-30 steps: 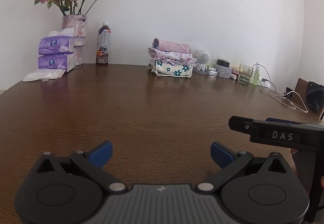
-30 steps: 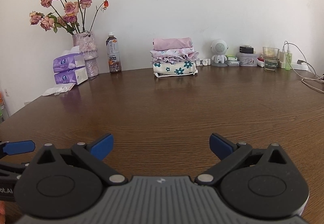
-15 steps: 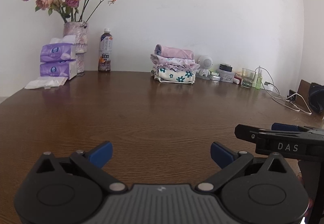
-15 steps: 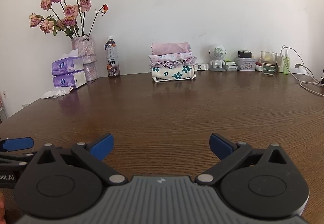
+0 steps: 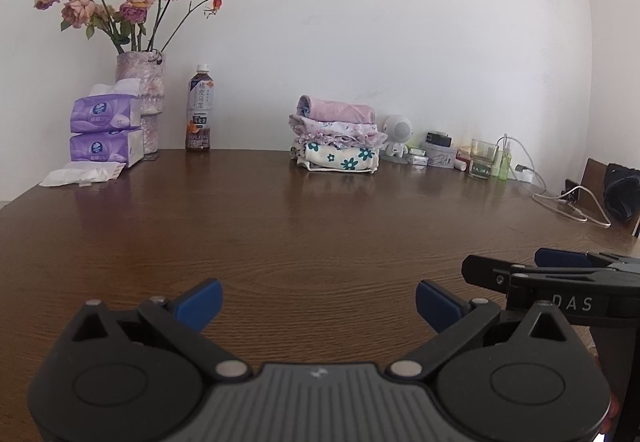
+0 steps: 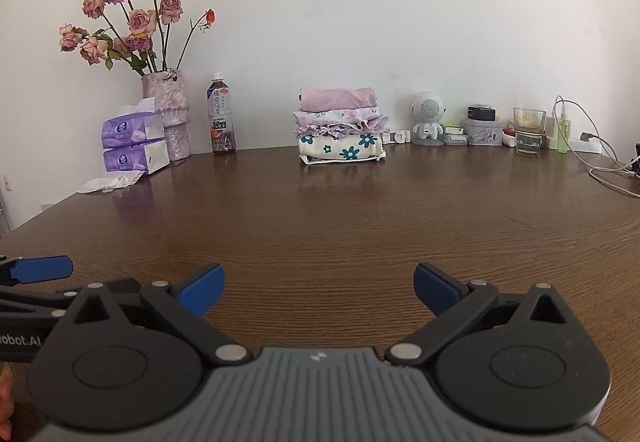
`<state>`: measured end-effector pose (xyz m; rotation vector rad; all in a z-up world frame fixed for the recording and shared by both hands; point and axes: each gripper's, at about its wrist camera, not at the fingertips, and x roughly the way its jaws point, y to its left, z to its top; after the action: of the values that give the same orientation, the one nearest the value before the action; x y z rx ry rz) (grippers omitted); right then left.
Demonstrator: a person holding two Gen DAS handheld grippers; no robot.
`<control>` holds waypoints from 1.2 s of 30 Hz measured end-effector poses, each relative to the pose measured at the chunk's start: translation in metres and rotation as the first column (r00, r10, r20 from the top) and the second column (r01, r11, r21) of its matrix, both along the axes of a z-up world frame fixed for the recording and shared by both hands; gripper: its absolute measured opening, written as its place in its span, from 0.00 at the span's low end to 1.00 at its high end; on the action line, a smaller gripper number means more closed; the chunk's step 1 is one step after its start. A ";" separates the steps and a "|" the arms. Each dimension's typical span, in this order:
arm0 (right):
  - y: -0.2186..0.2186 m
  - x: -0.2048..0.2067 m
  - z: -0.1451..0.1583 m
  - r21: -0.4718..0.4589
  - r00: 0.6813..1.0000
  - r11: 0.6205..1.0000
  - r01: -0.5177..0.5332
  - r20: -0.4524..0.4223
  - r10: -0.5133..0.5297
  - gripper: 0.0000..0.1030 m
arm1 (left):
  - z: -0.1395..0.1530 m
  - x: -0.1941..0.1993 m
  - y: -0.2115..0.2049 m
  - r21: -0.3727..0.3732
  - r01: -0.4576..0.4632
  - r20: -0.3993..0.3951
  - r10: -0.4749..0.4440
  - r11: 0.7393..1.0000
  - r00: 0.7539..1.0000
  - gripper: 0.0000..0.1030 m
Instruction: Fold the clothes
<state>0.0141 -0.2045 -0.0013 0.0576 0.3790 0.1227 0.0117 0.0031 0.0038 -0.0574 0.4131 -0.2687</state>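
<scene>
Left wrist view shows the left gripper [image 5: 319,304] low over the near part of the brown wooden desk [image 5: 320,234], its blue-tipped fingers [image 5: 200,298] spread wide apart with nothing between them. To its right, close beside it, the right gripper [image 5: 560,260] comes in side-on. From the right wrist view, the right gripper [image 6: 319,288] also has its fingers [image 6: 436,288] wide apart and empty above bare wood, and a blue fingertip of the left gripper [image 6: 40,269] pokes in at the near left edge.

The stack of folded clothes [image 5: 338,140] sits at the far side of the desk against the white wall, well apart from both grippers: a pink piece on top, floral and ruffled pieces under it, and a cream piece with teal flowers at the bottom [image 6: 342,149]. Left of the stack stand a tea bottle [image 6: 220,114], a vase of dried roses [image 6: 168,110] and two purple tissue packs [image 6: 134,146], one on the other. Right of the stack are a small white robot figure [image 6: 428,120], a glass [image 6: 529,132] and white cables [image 6: 600,166].
</scene>
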 end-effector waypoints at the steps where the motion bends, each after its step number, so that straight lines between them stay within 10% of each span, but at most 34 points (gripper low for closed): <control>1: 0.000 0.000 0.000 0.002 1.000 1.000 0.000 0.000 0.000 1.00 | 0.000 0.000 0.000 -0.004 0.000 -0.004 0.000 1.000 1.000 1.00; 36: -0.001 -0.002 0.000 0.002 1.000 1.000 0.007 0.011 -0.007 1.00 | -0.005 0.007 0.003 -0.024 -0.025 -0.071 0.023 0.999 0.997 1.00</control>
<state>0.0122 -0.2060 -0.0018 0.0602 0.3674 0.1162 0.0184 0.0062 -0.0009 -0.0968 0.4788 -0.2484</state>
